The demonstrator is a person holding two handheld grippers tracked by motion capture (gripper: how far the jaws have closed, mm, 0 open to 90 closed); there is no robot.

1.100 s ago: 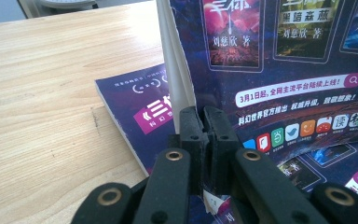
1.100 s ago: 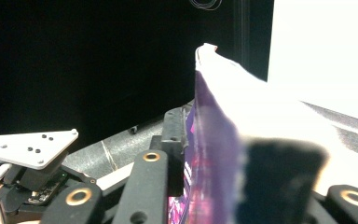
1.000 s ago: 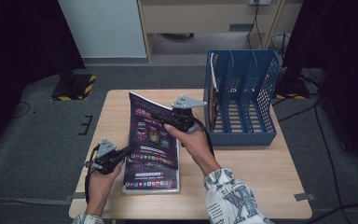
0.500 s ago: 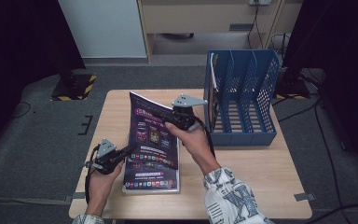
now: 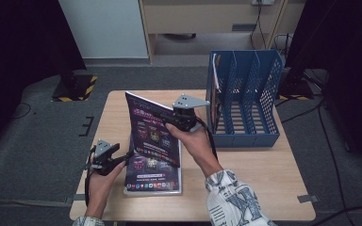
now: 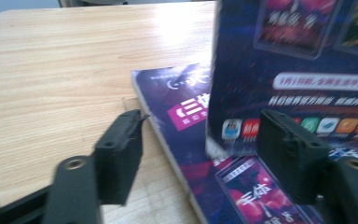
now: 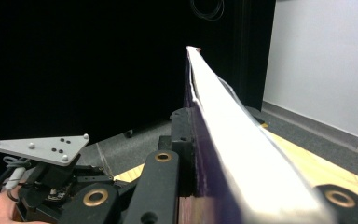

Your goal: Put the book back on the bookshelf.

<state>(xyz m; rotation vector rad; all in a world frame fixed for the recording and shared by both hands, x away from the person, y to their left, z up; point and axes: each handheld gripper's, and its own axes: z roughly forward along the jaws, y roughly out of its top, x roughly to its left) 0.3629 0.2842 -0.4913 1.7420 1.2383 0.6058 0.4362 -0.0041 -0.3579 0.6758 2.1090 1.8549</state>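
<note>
The purple magazine (image 5: 151, 125) stood tilted up off the bench (image 5: 122, 108), its upper edge clamped in the right hand-held gripper (image 5: 169, 120), whose jaws were pressed tight on the spine side (the right gripper view looked straight along the white page edges (image 7: 242, 135) running away from the pads). Its lower corner came down onto a second magazine (image 5: 153, 176) lying flat on the bench beneath it, with a similar dark, colourful cover.

The left hand-held gripper (image 5: 125, 157) sat at the lower left edge of the raised magazine. Its jaws had just been opening and stood fairly wide, one pad (image 6: 121, 149) over the bare wood and the other (image 6: 291, 154) in front of the cover (image 6: 298, 70), with the raised magazine's corner between them and neither pad pressing on it.

To the right, near the right hand, a blue file rack (image 5: 245, 99) with mesh dividers stood upright on the bench, with something thin in its leftmost slot.
</note>
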